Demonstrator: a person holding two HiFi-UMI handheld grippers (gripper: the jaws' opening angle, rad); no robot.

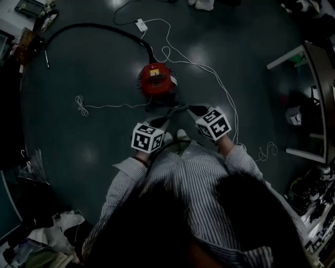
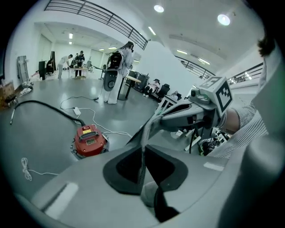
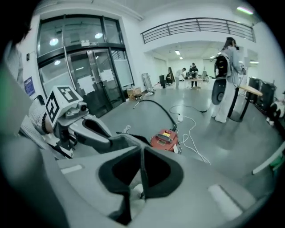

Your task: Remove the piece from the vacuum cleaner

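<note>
The red vacuum cleaner (image 1: 155,78) stands on the dark floor ahead of my feet, and its black hose (image 1: 94,29) curves off to the far left. I hold a thin dark grey piece (image 1: 177,109) in the air above the floor, just in front of the vacuum, stretched between both grippers. My left gripper (image 1: 163,121) is shut on one end and my right gripper (image 1: 194,110) on the other. In the left gripper view the piece (image 2: 143,136) runs edge-on from the left gripper (image 2: 142,153) up to the right gripper (image 2: 160,121); the vacuum (image 2: 90,140) sits below. The right gripper (image 3: 142,164) pinches the piece (image 3: 127,141).
White cables (image 1: 209,68) loop over the floor around the vacuum (image 3: 164,139). A shelf unit (image 1: 314,104) stands at the right and clutter (image 1: 31,15) lies at the far left. People (image 2: 120,71) stand far off in the hall.
</note>
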